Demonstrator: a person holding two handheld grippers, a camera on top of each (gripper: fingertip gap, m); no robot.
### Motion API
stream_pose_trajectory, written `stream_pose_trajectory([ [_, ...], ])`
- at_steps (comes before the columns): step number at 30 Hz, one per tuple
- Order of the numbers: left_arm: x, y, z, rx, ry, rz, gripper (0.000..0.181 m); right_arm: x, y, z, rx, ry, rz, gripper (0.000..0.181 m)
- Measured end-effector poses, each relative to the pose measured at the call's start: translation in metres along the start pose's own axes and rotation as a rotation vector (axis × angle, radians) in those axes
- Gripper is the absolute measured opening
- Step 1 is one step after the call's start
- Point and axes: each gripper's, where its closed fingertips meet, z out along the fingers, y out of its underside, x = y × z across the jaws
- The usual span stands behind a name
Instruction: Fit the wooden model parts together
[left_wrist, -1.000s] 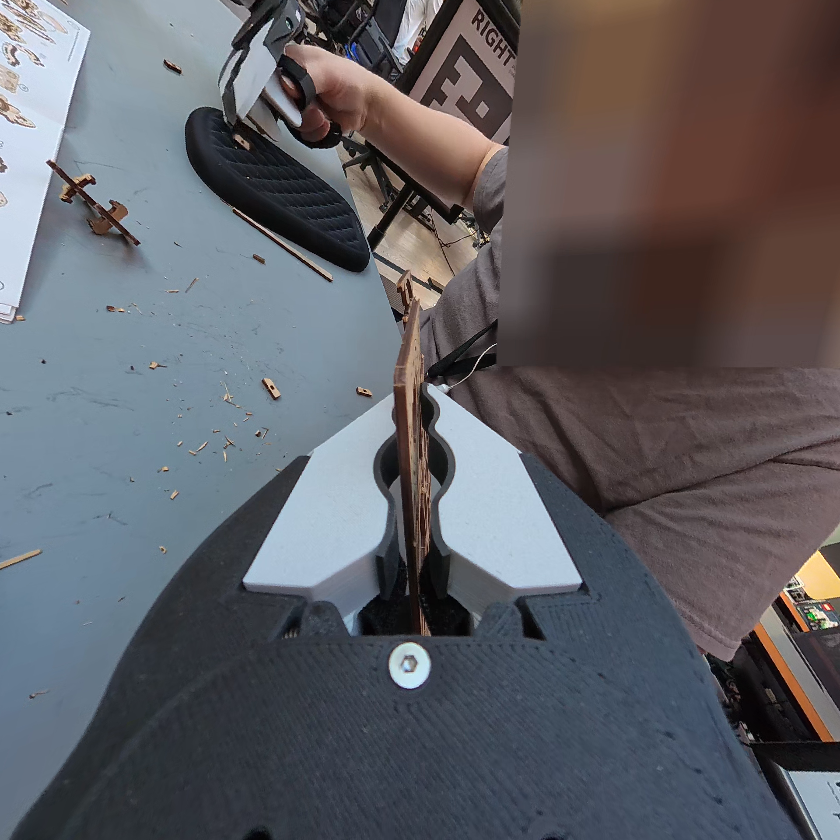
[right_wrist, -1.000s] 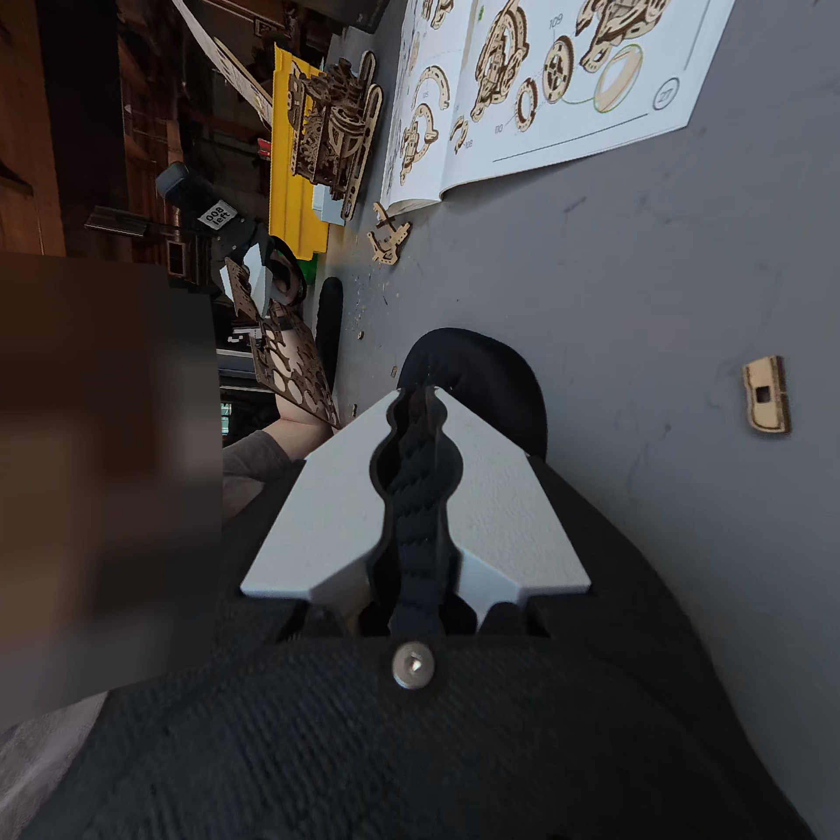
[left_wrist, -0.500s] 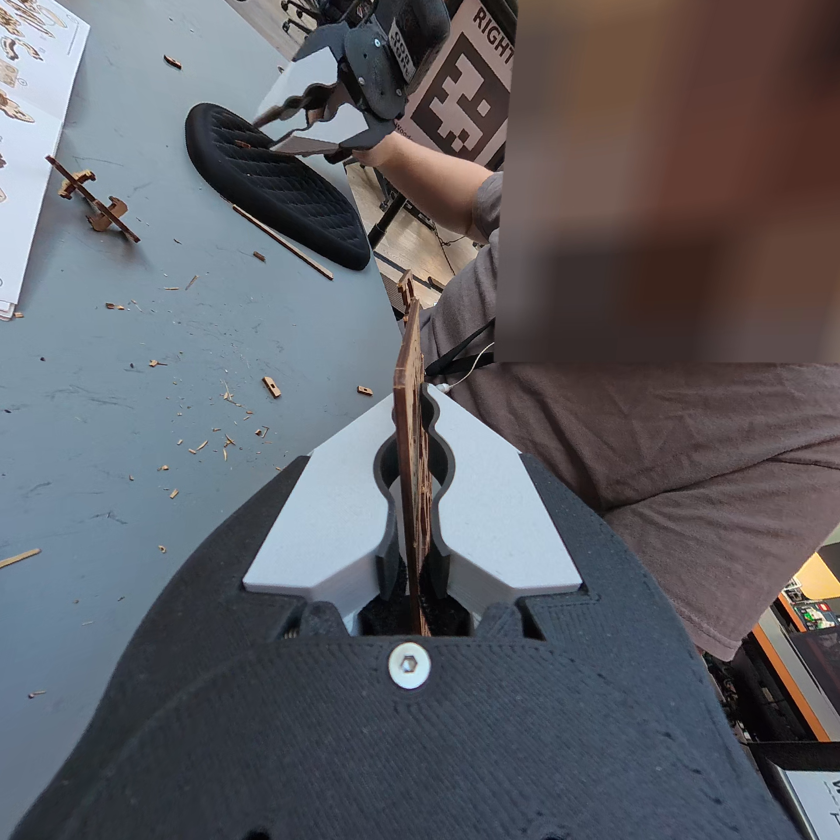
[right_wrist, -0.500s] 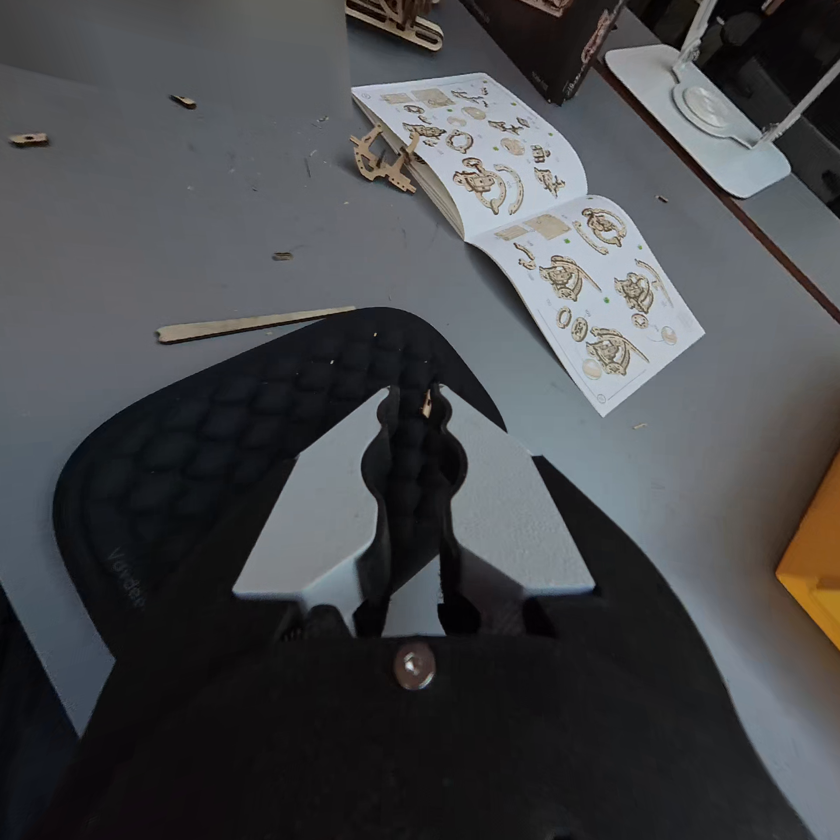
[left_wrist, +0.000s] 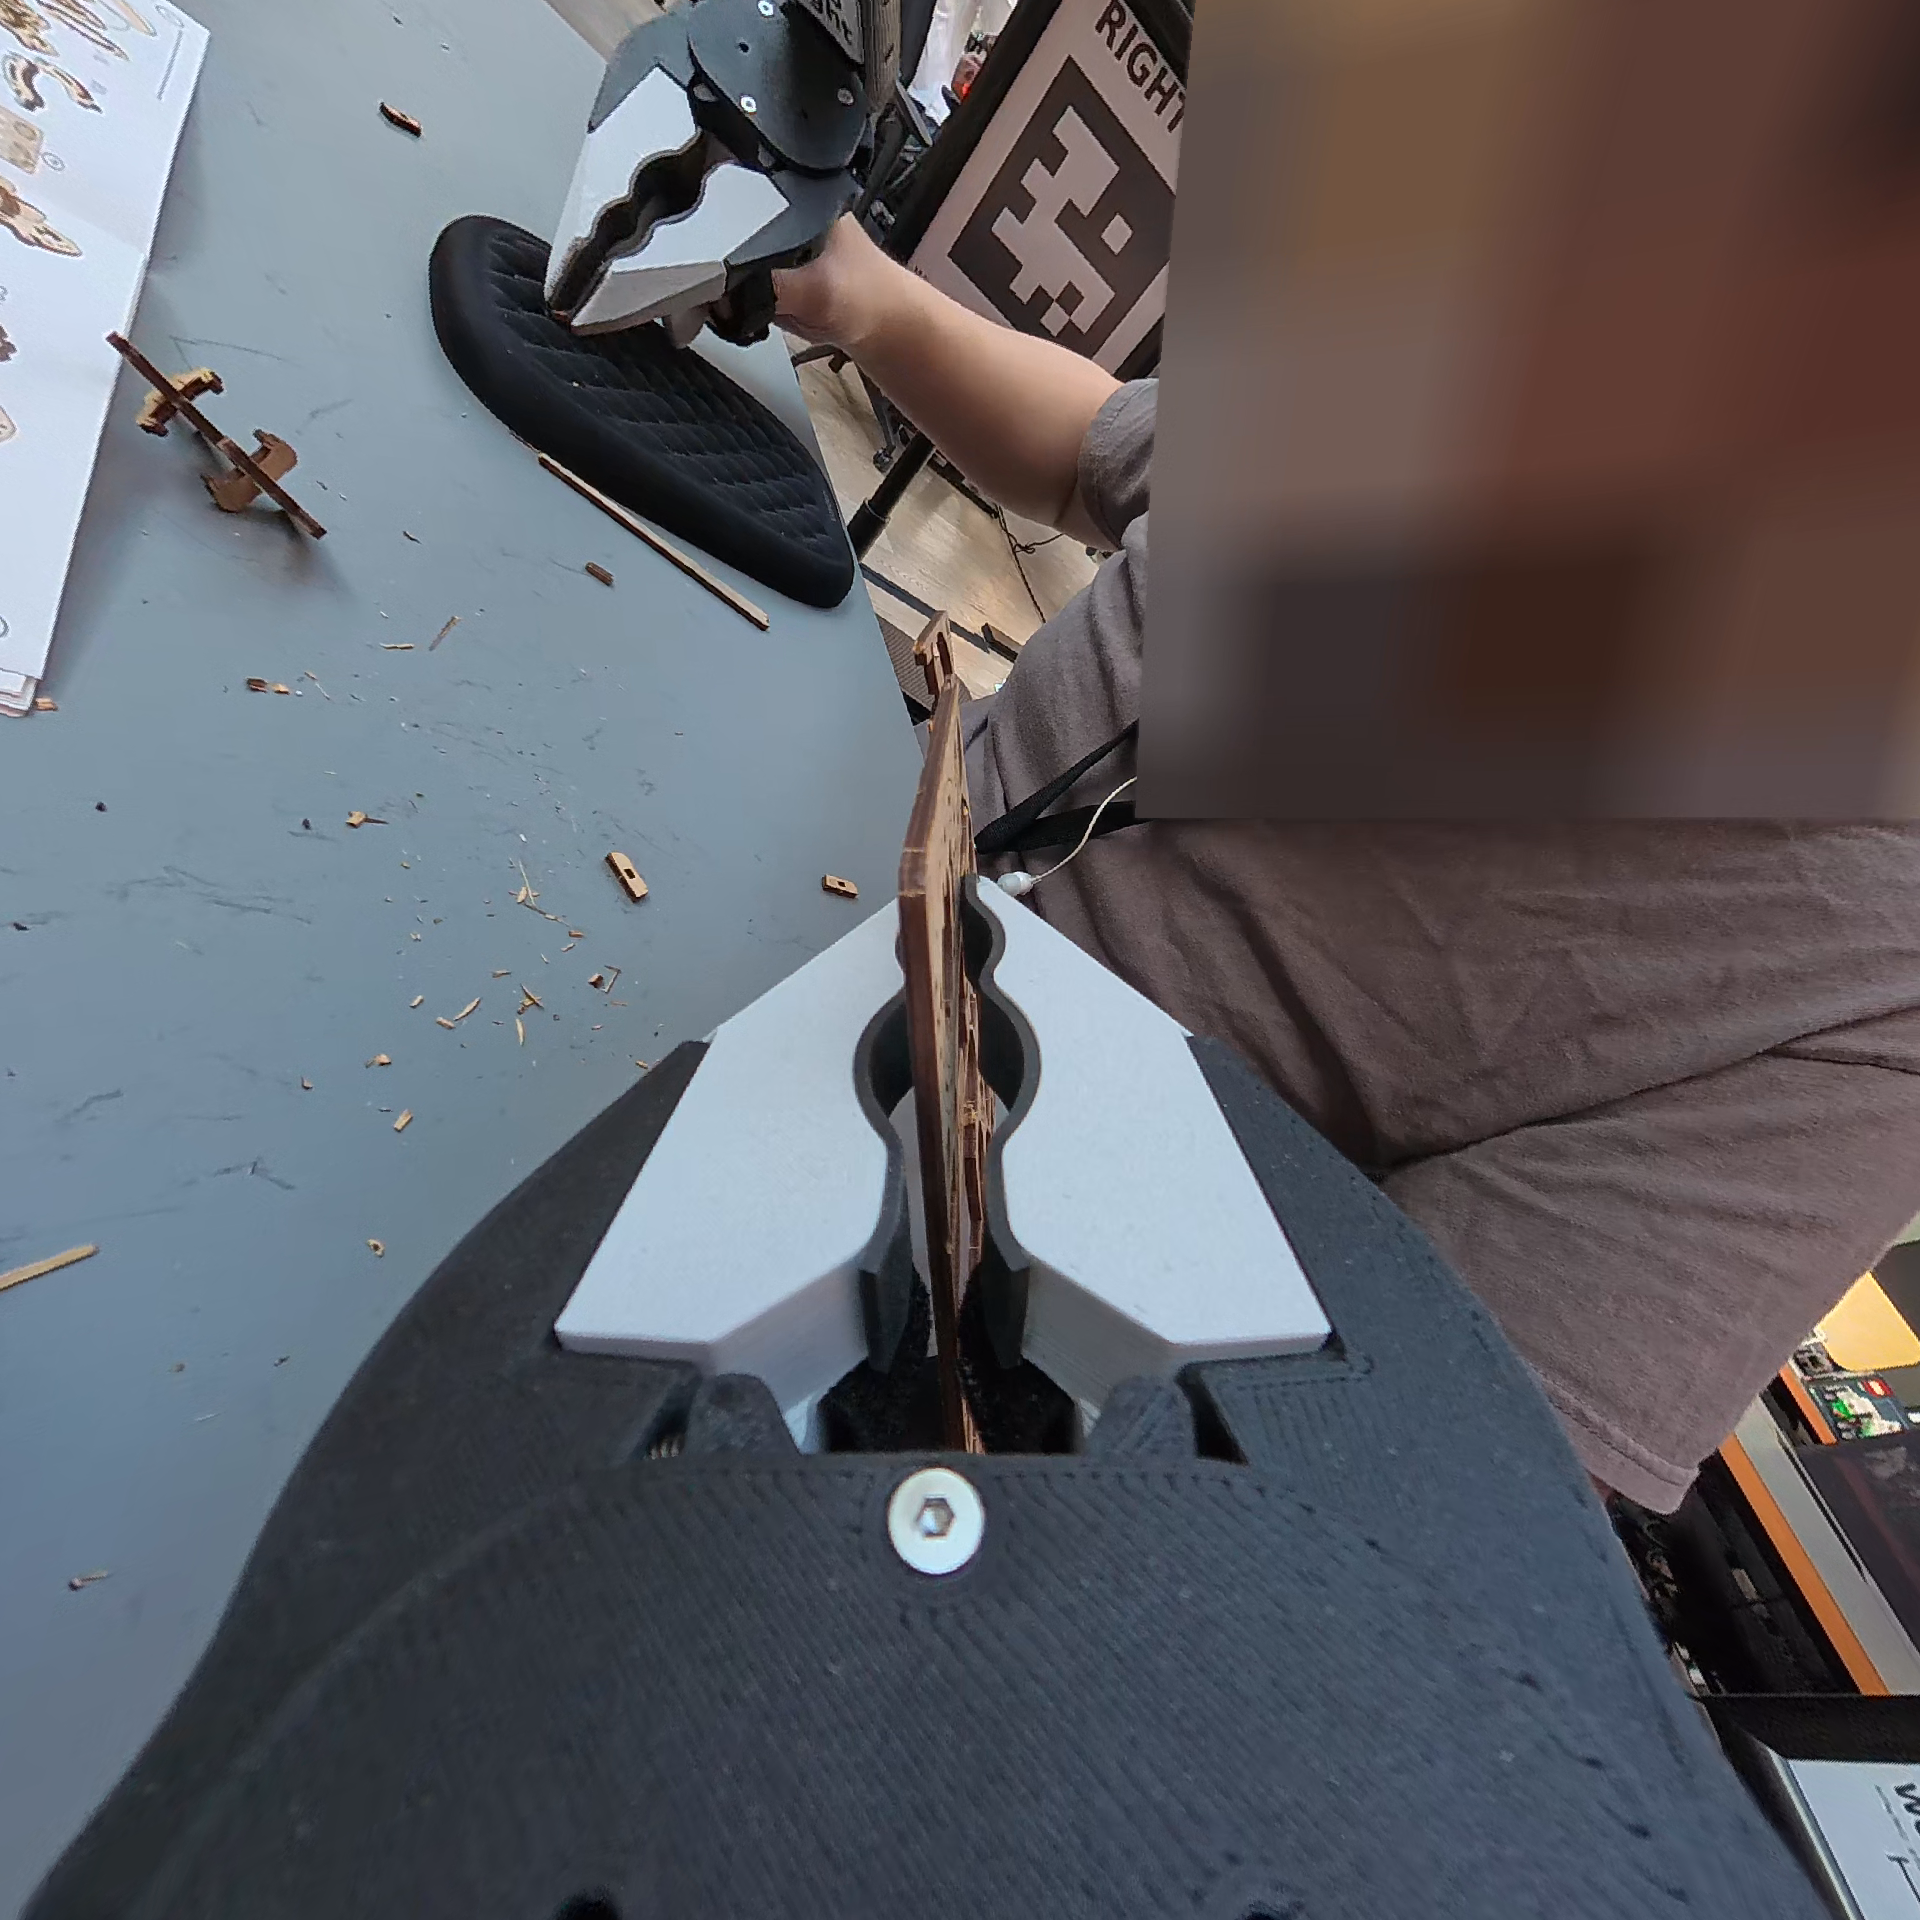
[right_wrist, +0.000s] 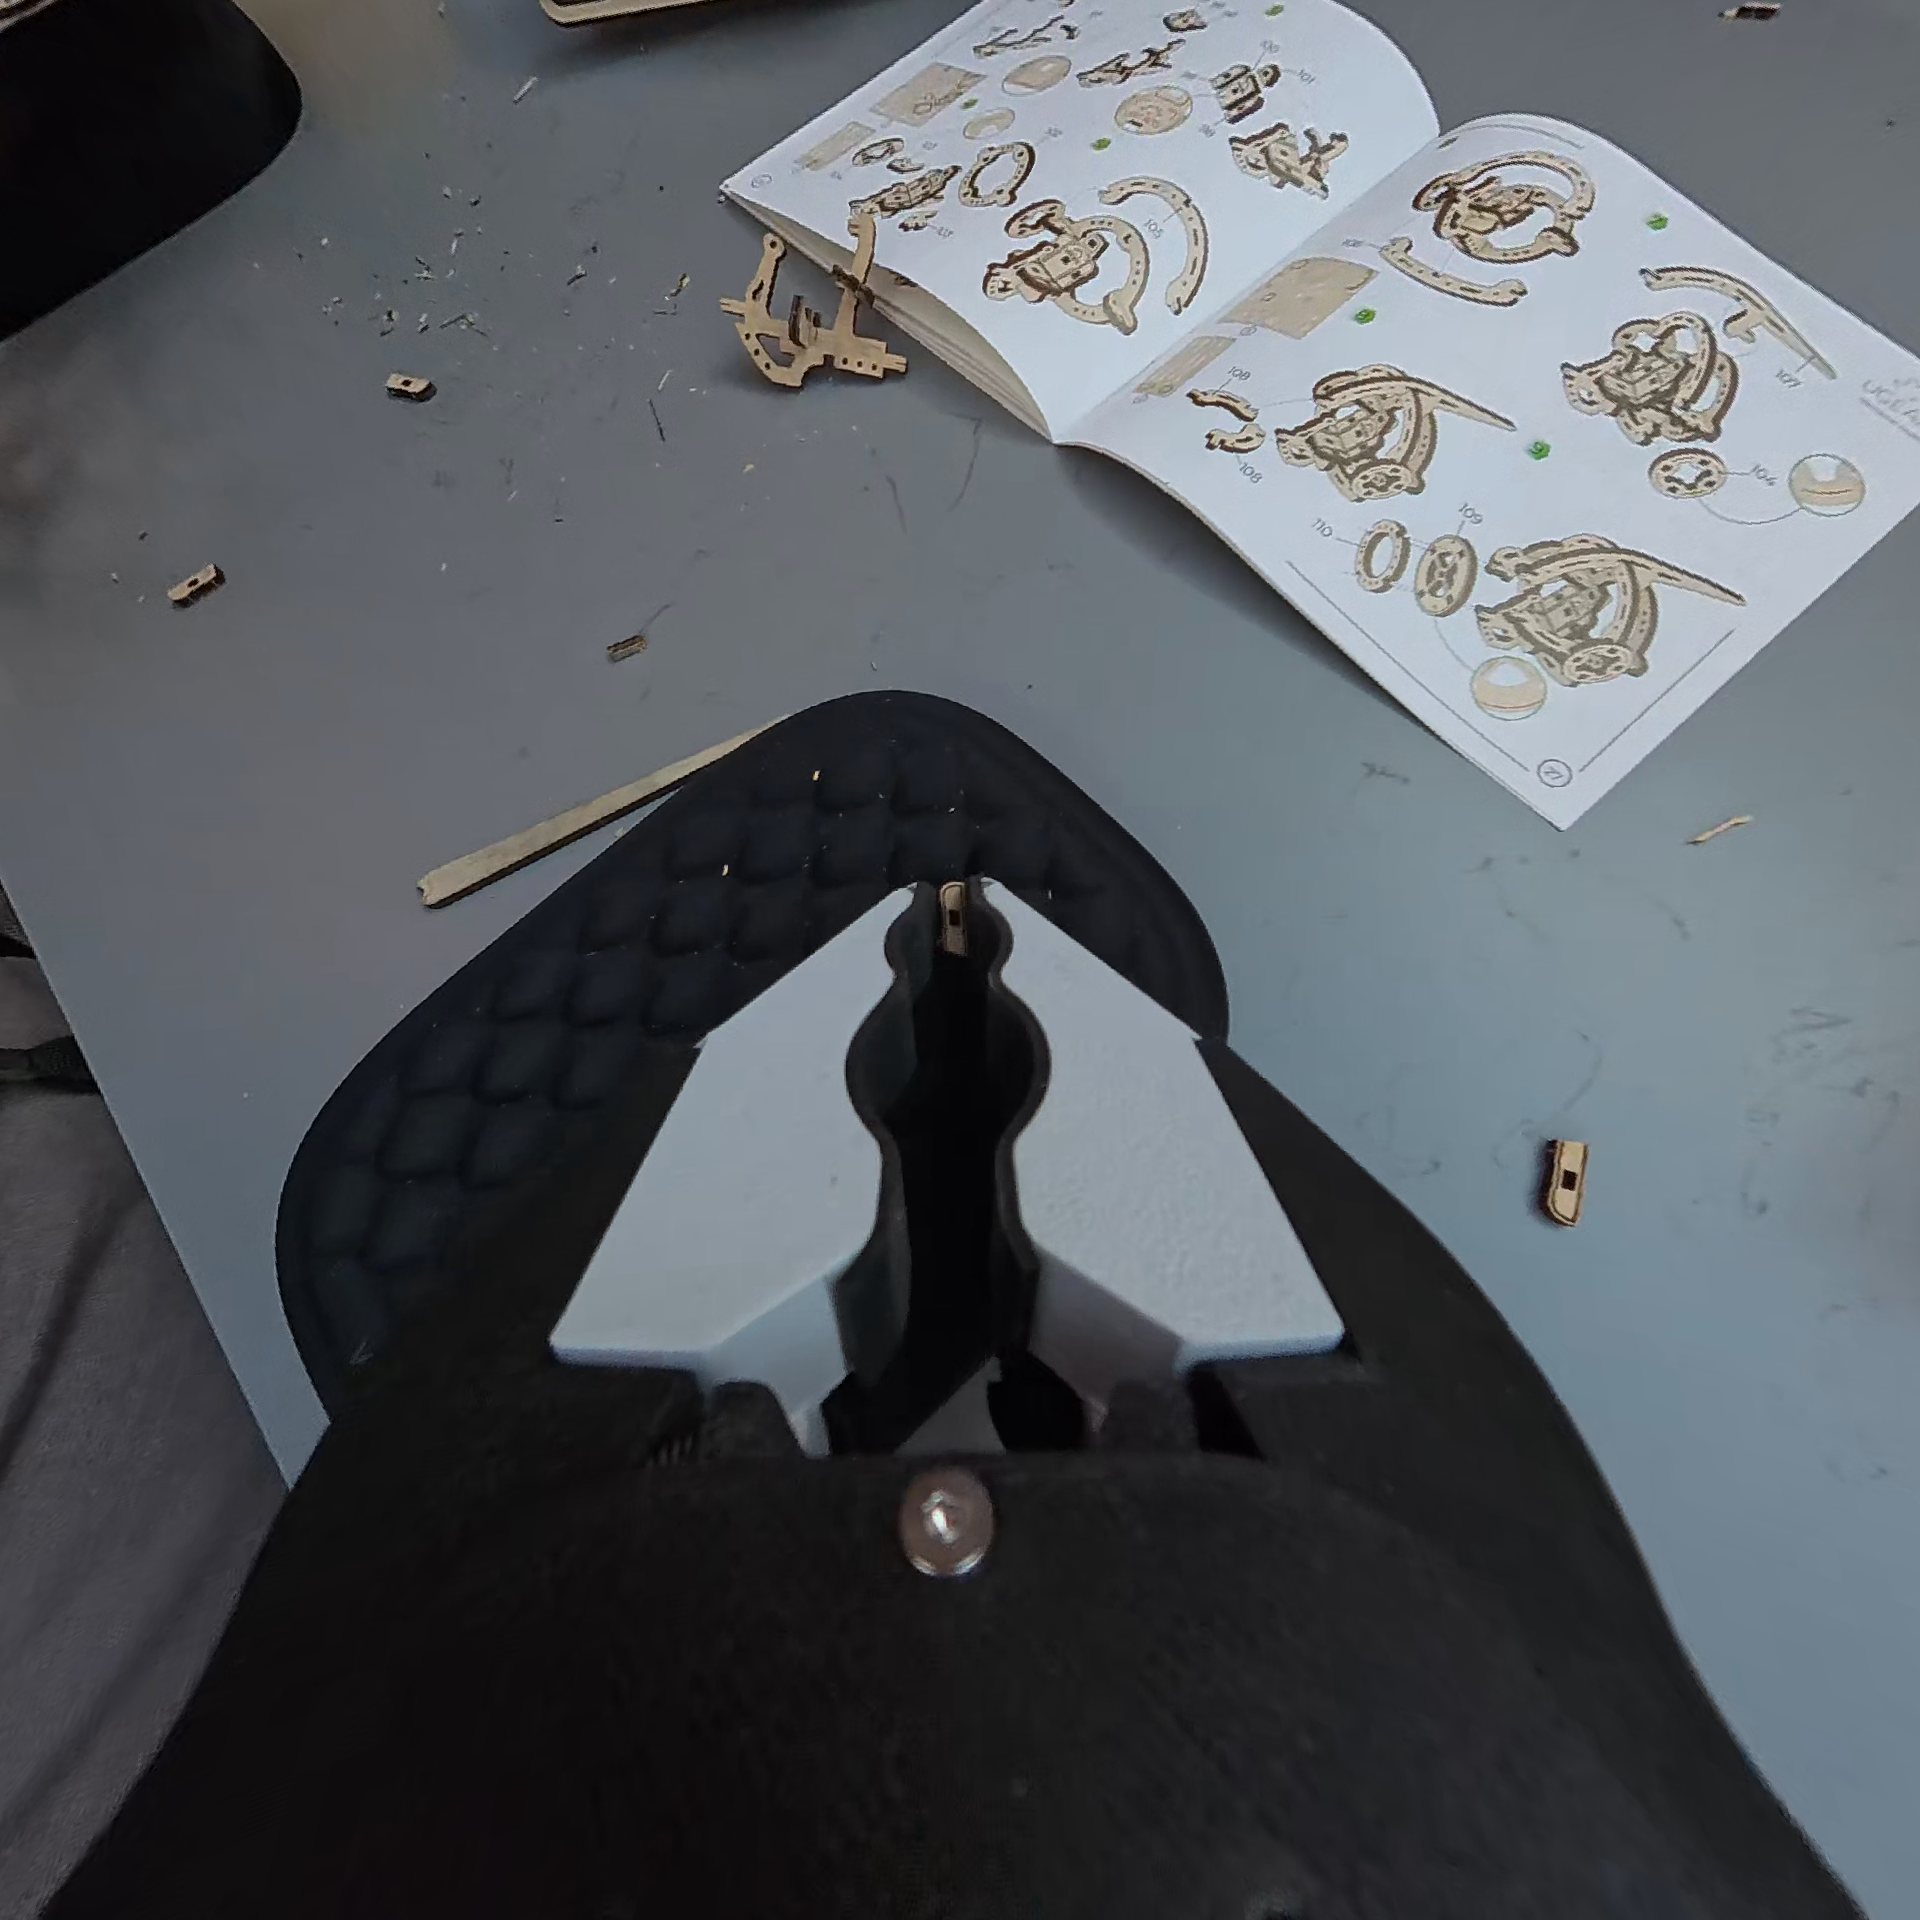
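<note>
My left gripper (left_wrist: 940, 904) is shut on a thin brown wooden sheet (left_wrist: 938, 831), seen edge-on and held upright off the table's edge. My right gripper (right_wrist: 951, 896) is shut on a small wooden piece (right_wrist: 951, 920) pinched at its fingertips, just above the black quilted pad (right_wrist: 623, 987). In the left wrist view the right gripper (left_wrist: 566, 307) points down at that pad (left_wrist: 665, 436). A small assembled wooden part (right_wrist: 810, 332) lies next to the open instruction booklet (right_wrist: 1351, 364); it also shows in the left wrist view (left_wrist: 218, 442).
A thin wooden strip (right_wrist: 582, 831) lies against the pad on the grey table (right_wrist: 312, 675). Small wooden pieces (right_wrist: 1564, 1179) and chips (left_wrist: 627, 875) are scattered on the table. A person in a grey shirt (left_wrist: 1455, 1091) sits at the table's edge. The grippers' ends are close to 30 centimetres from one another.
My right gripper turned from sideways to point down over the black pad and now pinches a small wooden piece at its tips. The left gripper and its sheet have stayed still.
</note>
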Motion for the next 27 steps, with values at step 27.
stream_pose_trajectory([
  [27,0.0,0.002,0.0,-0.007,-0.002,0.003,0.0,0.127,0.006,-0.039,-0.101,0.334,0.108,0.02],
])
